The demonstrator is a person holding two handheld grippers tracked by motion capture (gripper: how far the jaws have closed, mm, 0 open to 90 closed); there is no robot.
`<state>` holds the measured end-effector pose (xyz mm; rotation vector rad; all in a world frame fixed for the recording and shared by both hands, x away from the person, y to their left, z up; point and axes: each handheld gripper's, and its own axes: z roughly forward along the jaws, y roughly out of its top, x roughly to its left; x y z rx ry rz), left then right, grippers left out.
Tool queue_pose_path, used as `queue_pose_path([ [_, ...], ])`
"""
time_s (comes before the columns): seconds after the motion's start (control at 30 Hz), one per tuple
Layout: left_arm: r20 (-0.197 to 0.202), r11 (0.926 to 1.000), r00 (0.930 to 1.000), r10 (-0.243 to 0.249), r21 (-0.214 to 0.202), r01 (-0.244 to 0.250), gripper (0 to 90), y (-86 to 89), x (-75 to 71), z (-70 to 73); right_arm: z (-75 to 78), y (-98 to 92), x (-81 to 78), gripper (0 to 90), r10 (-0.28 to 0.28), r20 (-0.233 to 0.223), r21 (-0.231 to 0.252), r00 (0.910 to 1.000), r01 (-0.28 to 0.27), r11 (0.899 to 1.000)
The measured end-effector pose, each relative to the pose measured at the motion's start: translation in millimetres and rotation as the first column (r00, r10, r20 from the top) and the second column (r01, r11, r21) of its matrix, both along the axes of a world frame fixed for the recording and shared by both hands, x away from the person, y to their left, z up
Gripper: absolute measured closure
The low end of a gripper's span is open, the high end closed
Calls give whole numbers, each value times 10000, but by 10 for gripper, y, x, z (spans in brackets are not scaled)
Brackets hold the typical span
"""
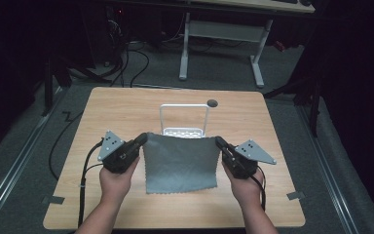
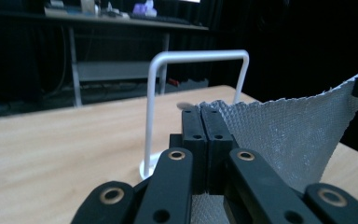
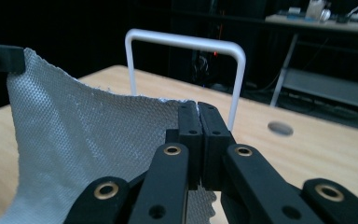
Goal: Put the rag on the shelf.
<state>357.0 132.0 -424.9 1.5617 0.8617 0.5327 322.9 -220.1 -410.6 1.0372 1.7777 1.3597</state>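
Cloth [image 1: 180, 163], grey, is held above the desk [image 1: 117, 112], in front of the white rack [image 1: 184, 119]; one upper corner is clamped by the closed left hand-held gripper [image 1: 142, 140], the other by the closed right hand-held gripper [image 1: 220, 142].

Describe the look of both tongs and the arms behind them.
Both left tongs and right tongs are black, each topped by a grey three-cornered plate with small holes. Brass-ringed pivots on the linkages, black cables trailing back. Forearms bare, no sleeves or gloves.
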Motion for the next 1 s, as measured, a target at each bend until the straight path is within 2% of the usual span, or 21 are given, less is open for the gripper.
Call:
queue_pose_path([
  [0.2,618,9999,9980,122,-120,-115,900,16,53,255,224,26,37,896,39,498,142,9988,-46,9999],
  [0.3,924,9998,9956,141,-182,-125,900,27,70,390,367,38,58,896,46,777,201,9970,-62,9998],
  [0.37,1130,9996,9934,174,-240,-147,900,40,76,485,396,40,65,896,57,866,222,9962,-76,9997],
  [0.43,1327,9996,9910,173,-240,-142,900,53,82,574,525,41,73,896,87,1111,238,9938,-114,9997],
  [0.53,1556,9996,9876,211,-236,-176,900,61,85,664,600,45,83,896,125,1372,178,9905,-151,9997],
  [0.77,1589,9997,9870,244,-93,-232,900,62,133,691,610,56,100,896,105,1272,282,9918,-142,9995],
  [1.0,1641,9988,9863,164,437,-239,900,19,272,709,628,22,186,897,68,1217,261,9925,-101,9996],
])
